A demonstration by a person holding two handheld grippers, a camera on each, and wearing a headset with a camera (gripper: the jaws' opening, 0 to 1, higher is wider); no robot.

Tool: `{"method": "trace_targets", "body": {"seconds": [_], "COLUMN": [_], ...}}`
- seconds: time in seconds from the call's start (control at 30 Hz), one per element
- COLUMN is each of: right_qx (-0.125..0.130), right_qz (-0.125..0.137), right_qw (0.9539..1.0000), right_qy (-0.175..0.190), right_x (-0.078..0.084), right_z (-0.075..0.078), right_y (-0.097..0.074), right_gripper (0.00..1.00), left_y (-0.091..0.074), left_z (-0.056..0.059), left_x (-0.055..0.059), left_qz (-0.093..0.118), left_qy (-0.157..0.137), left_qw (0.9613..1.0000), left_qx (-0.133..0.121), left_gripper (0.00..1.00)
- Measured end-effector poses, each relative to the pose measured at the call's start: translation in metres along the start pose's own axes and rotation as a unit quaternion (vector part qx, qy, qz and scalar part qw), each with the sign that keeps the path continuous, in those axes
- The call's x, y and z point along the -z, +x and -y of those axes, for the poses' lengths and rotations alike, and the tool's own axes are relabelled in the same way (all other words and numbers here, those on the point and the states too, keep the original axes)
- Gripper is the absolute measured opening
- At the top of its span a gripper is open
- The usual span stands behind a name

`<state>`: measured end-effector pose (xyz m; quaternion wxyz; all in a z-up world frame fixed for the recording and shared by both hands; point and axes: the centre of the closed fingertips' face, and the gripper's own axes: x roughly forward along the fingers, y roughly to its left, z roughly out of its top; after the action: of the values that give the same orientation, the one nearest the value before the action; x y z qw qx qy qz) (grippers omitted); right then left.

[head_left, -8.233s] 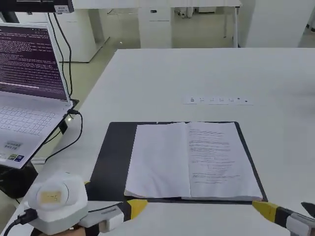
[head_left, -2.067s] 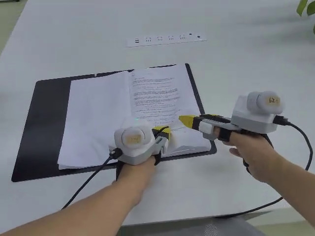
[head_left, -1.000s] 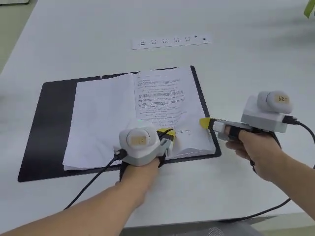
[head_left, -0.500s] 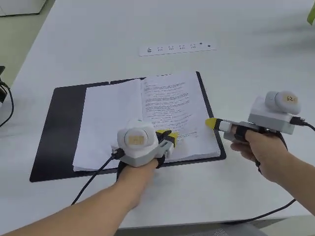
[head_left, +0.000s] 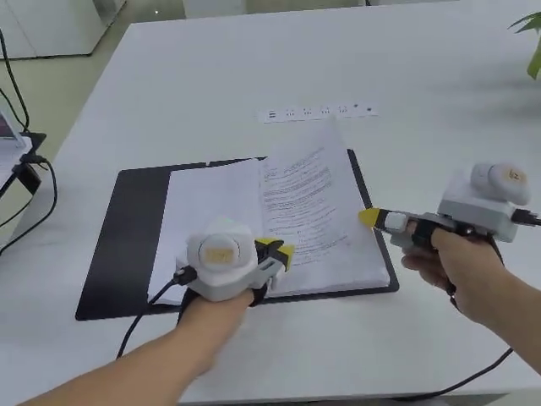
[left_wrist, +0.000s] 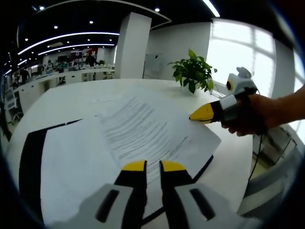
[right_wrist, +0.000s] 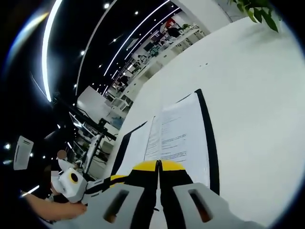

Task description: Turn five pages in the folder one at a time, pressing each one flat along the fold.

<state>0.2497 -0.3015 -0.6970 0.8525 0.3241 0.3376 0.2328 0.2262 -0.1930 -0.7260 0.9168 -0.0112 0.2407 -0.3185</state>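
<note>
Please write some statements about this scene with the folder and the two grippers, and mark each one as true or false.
The folder lies open on the table. True.
The right gripper has its jaws wide apart. False: they are shut together.
The printed page is to the right of the fold. True.
The power strip rests on the folder. False: it lies on the table beyond it, apart.
</note>
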Motion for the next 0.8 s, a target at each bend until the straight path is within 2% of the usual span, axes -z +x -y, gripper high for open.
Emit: {"method": "trace_targets", "body": {"seconds": [0.1, 0.17, 0.37, 0.5, 0.6, 0.8], "right_qx": [-0.013, -0.016, -0.021, -0.035, -0.041, -0.053], "right_qz": [0.005, 0.009, 0.016, 0.026, 0.031, 0.027], "right_qw": [0.9998, 0.9998, 0.999, 0.9976, 0.9969, 0.9962], "right_qy": [0.016, 0.01, 0.035, 0.053, 0.059, 0.063], "right_x": [-0.002, -0.003, -0.003, -0.002, -0.005, -0.004], "right_z": [-0.017, -0.029, -0.05, -0.074, -0.081, -0.103], "right_y": [-0.002, -0.002, 0.003, 0.005, 0.012, 0.029], "right_gripper": [0.0, 0.0, 0.0, 0.0, 0.0, 0.0], "left_y": [-0.013, -0.022, -0.048, -0.071, -0.088, -0.117], "left_z": [-0.005, -0.009, -0.023, -0.038, -0.049, -0.076], "left_x": [-0.002, -0.002, -0.006, -0.006, -0.004, 0.008], "left_qz": [0.003, 0.003, 0.011, 0.018, 0.018, 0.013], "left_qy": [0.009, 0.015, 0.022, 0.017, 0.018, 0.012], "left_qw": [1.0, 0.9999, 0.9997, 0.9995, 0.9994, 0.9985], "left_qx": [-0.001, -0.001, -0.008, -0.017, -0.025, -0.052], "left_gripper": [0.09, 0.09, 0.09, 0.09, 0.09, 0.11]}}
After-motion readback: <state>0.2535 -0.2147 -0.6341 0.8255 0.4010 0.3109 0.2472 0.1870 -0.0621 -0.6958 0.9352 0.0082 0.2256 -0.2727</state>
